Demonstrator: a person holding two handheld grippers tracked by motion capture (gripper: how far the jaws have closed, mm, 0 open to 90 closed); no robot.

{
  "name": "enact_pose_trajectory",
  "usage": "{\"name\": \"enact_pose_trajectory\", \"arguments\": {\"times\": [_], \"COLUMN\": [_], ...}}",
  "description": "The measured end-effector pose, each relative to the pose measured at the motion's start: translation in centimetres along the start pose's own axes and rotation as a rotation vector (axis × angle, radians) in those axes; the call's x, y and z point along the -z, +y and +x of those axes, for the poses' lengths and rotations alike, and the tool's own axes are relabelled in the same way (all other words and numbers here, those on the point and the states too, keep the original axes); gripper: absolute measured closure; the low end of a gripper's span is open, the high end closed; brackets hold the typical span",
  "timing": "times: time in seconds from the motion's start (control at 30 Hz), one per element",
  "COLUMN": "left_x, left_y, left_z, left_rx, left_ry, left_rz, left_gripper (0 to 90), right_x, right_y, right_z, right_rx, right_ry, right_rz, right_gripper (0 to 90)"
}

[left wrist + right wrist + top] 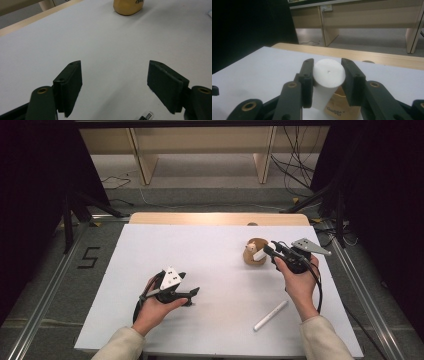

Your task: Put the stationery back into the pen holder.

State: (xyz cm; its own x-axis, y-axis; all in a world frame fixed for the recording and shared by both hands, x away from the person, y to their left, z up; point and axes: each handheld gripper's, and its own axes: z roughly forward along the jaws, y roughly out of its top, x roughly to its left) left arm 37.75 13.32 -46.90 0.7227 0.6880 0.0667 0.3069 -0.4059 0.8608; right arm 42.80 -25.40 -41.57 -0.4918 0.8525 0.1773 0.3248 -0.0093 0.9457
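The white stick point(329, 75) sat clamped in the right gripper point(328, 72) over the cup point(256, 252); tilted, it could tip the cup. Left gripper point(115, 87) gaped empty.

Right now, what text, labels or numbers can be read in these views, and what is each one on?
"5": dark marking on the floor left of the table.
Dark print on the brown cup, visible in both gripper views: too blurred and cut off to read.
White cylinder in the right gripper: no text.

Lab-type recording room: white table point(215, 270) between black curtains, floor rails, taped 5 point(88, 257) left, loose cables point(295, 165) far right.
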Motion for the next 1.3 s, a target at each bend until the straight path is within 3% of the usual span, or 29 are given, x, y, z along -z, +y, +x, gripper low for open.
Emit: {"name": "enact_pose_trajectory", "arguments": {"times": [1.3], "left_x": [0.0], "left_y": [0.0], "left_z": [0.0], "left_rx": [0.005], "left_ry": [-0.001], "left_rz": [-0.003], "left_gripper": [28.3], "right_x": [0.2], "right_y": [1.0], "right_z": [-1.1], "right_rx": [-0.022], "right_ry": [-0.046], "right_rz": [-0.047], "right_gripper": [64.7]}}
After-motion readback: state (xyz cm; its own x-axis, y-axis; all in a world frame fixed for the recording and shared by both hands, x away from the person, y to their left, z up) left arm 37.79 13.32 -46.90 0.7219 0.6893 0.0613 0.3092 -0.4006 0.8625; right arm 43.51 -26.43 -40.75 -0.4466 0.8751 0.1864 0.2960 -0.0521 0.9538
